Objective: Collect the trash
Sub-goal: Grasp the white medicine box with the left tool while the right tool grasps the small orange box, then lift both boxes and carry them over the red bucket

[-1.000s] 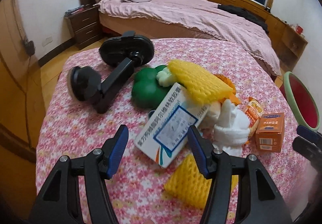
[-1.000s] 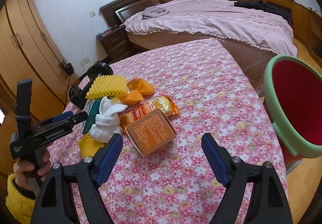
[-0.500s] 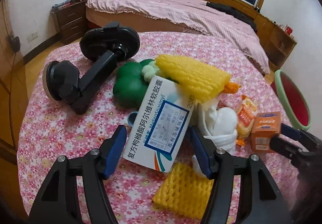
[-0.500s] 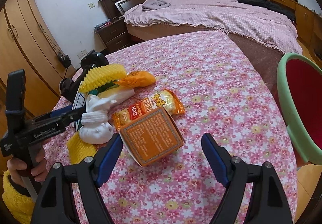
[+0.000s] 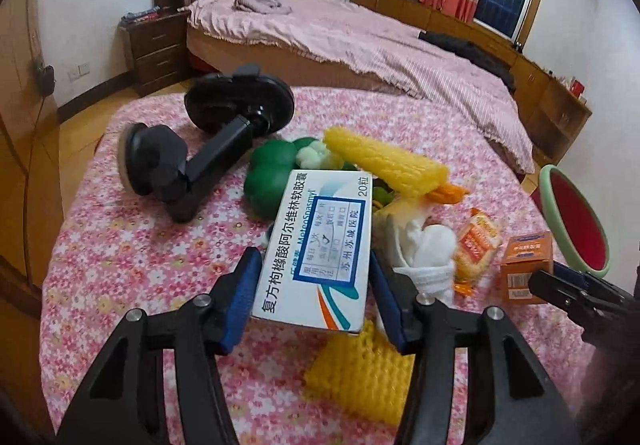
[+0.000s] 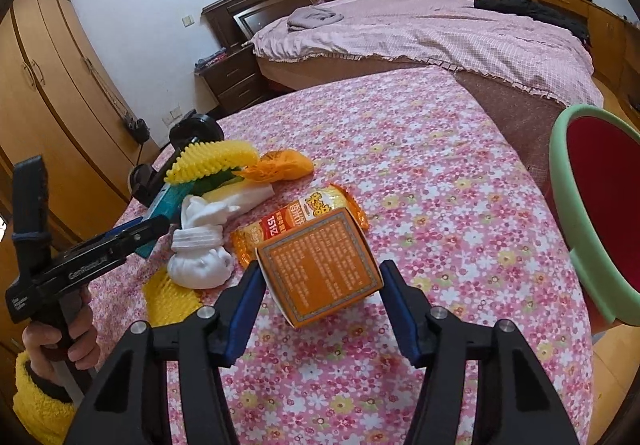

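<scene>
Item one: white medicine box [image 5: 320, 245], lying on the floral table [image 5: 132, 245] with its long axis running away from the left gripper [image 5: 316, 301], whose fingers are closing on its long sides, seemingly touching. Item two: orange carton [image 6: 320, 265], sitting squarely between the right gripper [image 6: 320, 305] fingers, which are closing, the left already touching. Red bin [image 6: 600, 205] is standing off the table edge, nearer the right hand.
</scene>
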Demonstrator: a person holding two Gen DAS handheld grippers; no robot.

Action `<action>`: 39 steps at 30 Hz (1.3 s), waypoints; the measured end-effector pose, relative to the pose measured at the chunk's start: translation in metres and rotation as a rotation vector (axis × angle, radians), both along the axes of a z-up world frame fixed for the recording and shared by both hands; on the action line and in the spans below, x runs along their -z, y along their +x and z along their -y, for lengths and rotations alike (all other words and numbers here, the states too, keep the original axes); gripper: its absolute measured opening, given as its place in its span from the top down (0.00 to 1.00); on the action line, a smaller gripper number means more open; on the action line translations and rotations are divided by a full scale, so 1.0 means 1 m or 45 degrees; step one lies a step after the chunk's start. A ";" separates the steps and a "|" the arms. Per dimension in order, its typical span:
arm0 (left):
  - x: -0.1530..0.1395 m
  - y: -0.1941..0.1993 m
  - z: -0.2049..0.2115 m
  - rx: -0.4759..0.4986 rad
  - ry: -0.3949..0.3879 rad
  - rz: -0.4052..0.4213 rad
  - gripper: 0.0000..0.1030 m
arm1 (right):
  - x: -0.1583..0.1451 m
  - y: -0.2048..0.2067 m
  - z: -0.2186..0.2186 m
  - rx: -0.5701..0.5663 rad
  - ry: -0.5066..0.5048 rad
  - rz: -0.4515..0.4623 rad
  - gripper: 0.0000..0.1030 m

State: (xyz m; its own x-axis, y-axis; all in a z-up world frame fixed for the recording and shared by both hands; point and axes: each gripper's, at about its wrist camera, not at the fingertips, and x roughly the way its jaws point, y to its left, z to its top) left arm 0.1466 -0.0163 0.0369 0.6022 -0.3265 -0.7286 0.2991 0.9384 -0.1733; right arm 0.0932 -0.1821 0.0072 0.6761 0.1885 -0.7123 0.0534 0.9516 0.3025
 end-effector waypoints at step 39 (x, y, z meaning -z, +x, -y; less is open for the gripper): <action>-0.096 -0.098 0.158 0.306 -0.165 0.094 0.47 | -0.110 -0.118 0.135 0.372 -0.101 0.290 0.41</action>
State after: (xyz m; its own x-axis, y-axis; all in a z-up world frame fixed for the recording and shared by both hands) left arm 0.0488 -0.1739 0.1334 0.5461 -0.5542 -0.6282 0.5269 0.8102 -0.2568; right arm -0.0247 -0.3171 0.1174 0.8358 -0.0857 -0.5424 0.2661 0.9272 0.2636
